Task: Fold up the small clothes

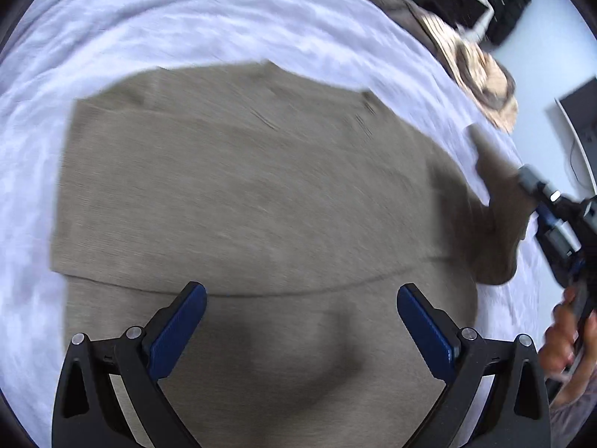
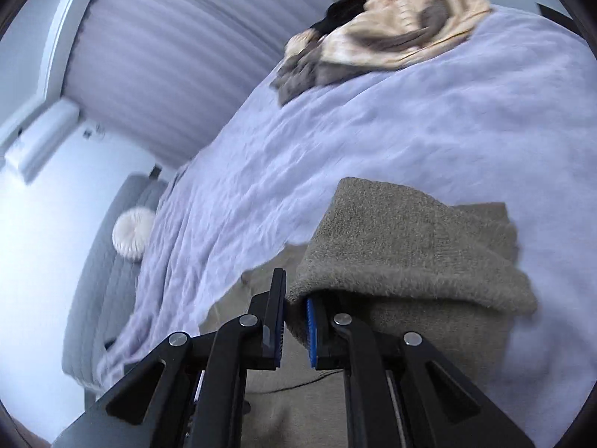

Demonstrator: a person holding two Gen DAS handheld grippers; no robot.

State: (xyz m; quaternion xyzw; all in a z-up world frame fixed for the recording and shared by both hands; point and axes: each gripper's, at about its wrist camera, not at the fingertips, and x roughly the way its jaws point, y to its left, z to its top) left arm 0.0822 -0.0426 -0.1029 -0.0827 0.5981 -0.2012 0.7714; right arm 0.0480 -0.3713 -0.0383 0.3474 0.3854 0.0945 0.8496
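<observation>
A taupe knit sweater (image 1: 261, 194) lies spread on the pale lavender bedspread (image 1: 186, 18), with a fold line across its near part. My left gripper (image 1: 302, 289) hovers over the near part, jaws wide open with nothing between them. At the right edge, my right gripper (image 1: 537, 190) is shut on the sweater's sleeve (image 1: 496, 216) and holds it lifted off the bed. In the right wrist view, the sleeve (image 2: 410, 254) drapes over the right gripper (image 2: 294, 293), its cuff edge pinched between the blue pads (image 2: 311, 328).
A heap of beige-and-brown clothes (image 2: 391, 37) and a black garment (image 1: 485, 0) lie at the far end of the bed. A grey seat with a round white cushion (image 2: 130, 233) stands beside the bed. A person's hand (image 1: 563, 339) grips the right tool.
</observation>
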